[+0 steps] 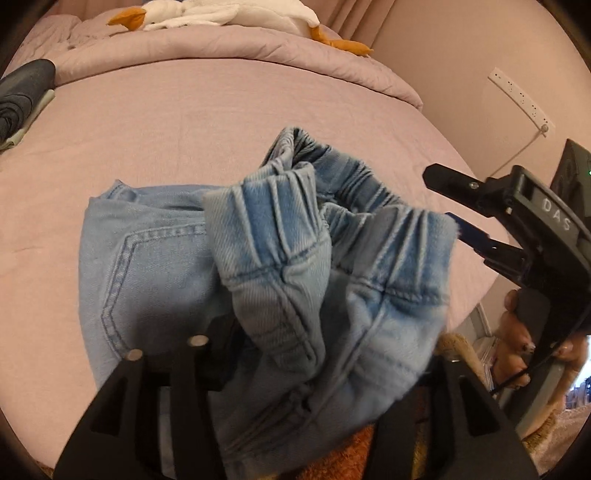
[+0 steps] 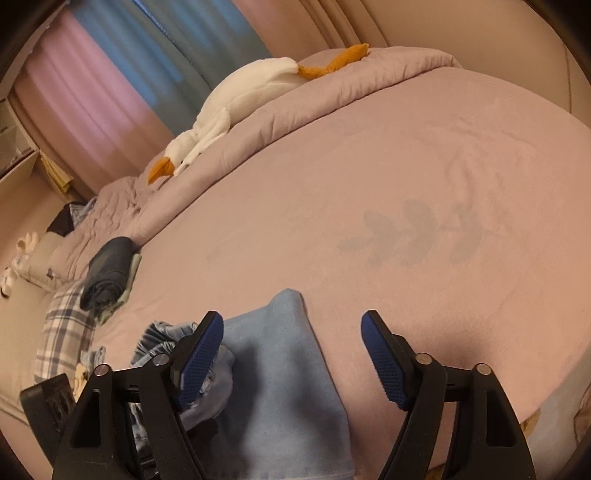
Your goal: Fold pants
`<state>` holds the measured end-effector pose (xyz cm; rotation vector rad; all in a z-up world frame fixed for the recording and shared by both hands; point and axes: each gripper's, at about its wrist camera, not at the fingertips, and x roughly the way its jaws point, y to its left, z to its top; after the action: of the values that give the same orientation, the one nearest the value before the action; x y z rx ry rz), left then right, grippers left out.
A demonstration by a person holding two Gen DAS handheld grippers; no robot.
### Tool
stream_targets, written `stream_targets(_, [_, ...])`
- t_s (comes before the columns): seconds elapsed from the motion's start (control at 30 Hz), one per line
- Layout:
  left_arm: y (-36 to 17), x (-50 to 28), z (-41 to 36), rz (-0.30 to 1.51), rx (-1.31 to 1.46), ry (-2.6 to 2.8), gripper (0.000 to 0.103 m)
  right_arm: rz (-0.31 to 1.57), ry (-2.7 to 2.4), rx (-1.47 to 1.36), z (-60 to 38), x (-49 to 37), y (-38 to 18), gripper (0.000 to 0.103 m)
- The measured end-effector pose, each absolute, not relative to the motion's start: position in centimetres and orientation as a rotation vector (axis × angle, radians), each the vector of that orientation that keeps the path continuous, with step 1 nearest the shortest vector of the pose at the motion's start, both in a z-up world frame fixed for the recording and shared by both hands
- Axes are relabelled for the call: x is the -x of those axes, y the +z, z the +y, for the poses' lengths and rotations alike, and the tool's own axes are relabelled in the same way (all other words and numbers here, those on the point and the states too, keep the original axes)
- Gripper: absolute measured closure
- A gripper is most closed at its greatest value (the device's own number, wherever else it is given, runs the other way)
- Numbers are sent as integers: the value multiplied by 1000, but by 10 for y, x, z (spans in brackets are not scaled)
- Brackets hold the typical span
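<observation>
Through the left wrist camera we see the light blue denim pants (image 1: 258, 266) bunched right in front of the left gripper (image 1: 295, 354), the elastic waistband lifted and crumpled over the fingers while the rest of the garment lies on the pink bed sheet (image 1: 184, 122). The cloth hides the fingertips, so we cannot tell how far the jaws stand apart or whether they grip the denim. At the right edge the right gripper (image 1: 461, 210) shows with its jaws spread, just beside the waistband. A white plush goose (image 1: 221, 14) lies on the rumpled duvet (image 1: 240, 51), and a dark folded garment (image 1: 22, 96) sits at the far left. Through the right wrist camera we find the right gripper (image 2: 291, 354) with jaws wide apart and holding nothing, above a flat folded part of the pants (image 2: 280, 387) on the sheet (image 2: 406, 184); the gathered waistband lies touching the left blue finger pad (image 2: 201, 362).
</observation>
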<state>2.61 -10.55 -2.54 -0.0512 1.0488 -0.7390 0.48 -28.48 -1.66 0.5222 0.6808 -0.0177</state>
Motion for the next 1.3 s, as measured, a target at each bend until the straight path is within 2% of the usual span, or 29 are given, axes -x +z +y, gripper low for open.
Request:
stream_targets(0.07, [-25, -29, -96, 1067, 148, -842, 2, 679, -9, -522, -283, -4, -16, 23])
stream_targets(0.37, [-4, -22, -55, 982, 201, -740, 3, 703, 95, -488, -265, -8, -16, 13])
stream_targets(0.53, [-13, -34, -19, 967, 232, -630, 3, 834, 152, -488, -250, -33, -42, 12])
stream_targets(0.63, [-25, -38, 4, 988, 284, -570, 7, 914, 231, -527, -242, -47, -62, 13])
stream_targets(0.67, [-29, -41, 9, 996, 300, -556, 8, 928, 245, -522, -238, -48, -67, 13])
stream_targets(0.77, [-36, -44, 23, 1002, 322, -517, 8, 933, 215, -468, -230, -52, -74, 29])
stream_targets(0.83, [-38, -47, 25, 1006, 329, -502, 9, 919, 209, -450, -227, -51, -72, 46])
stream_targets(0.93, [-40, -51, 32, 1011, 355, -505, 10, 890, 206, -470, -228, -45, -64, 55])
stream_targets(1.07, [-36, -53, 33, 986, 354, -525, 10, 732, 171, -441, -232, -21, -23, 55])
stream_targets(1.17, [-37, -63, 28, 981, 350, -523, 11, 719, 118, -408, -235, -25, -24, 55])
stream_targets(1.3, [-47, -79, 17, 1015, 329, -495, 30, 867, 59, -428, -243, -53, -64, 54])
